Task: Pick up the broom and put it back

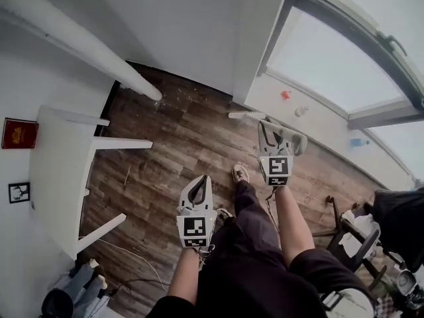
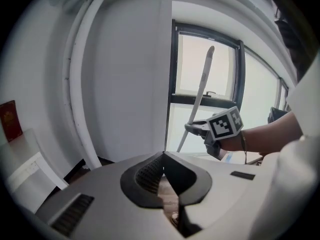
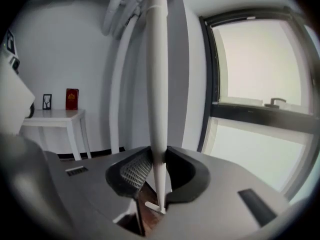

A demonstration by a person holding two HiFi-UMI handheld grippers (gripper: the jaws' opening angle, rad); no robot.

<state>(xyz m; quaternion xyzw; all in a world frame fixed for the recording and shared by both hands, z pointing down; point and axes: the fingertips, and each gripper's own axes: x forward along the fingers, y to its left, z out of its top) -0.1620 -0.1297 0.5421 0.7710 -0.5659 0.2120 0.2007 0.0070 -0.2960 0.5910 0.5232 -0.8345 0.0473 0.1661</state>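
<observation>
Wood-plank floor [image 1: 165, 138] underfoot, tall window [image 3: 260, 59] ahead. Pinching long white plastic broom handle [image 3: 159, 84] in right gripper [image 3: 157, 156], near upright before the glass. Left gripper [image 2: 164, 155] pressed together, empty, apart from handle. Pickup apparently done; putting back still to do.

White broom handle [image 3: 159, 79] upright, apparently clamped in the right gripper [image 3: 159, 156]

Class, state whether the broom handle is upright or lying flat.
Near upright, slightly tilted: the broom handle rises from the right tongs, clamped on it.
</observation>
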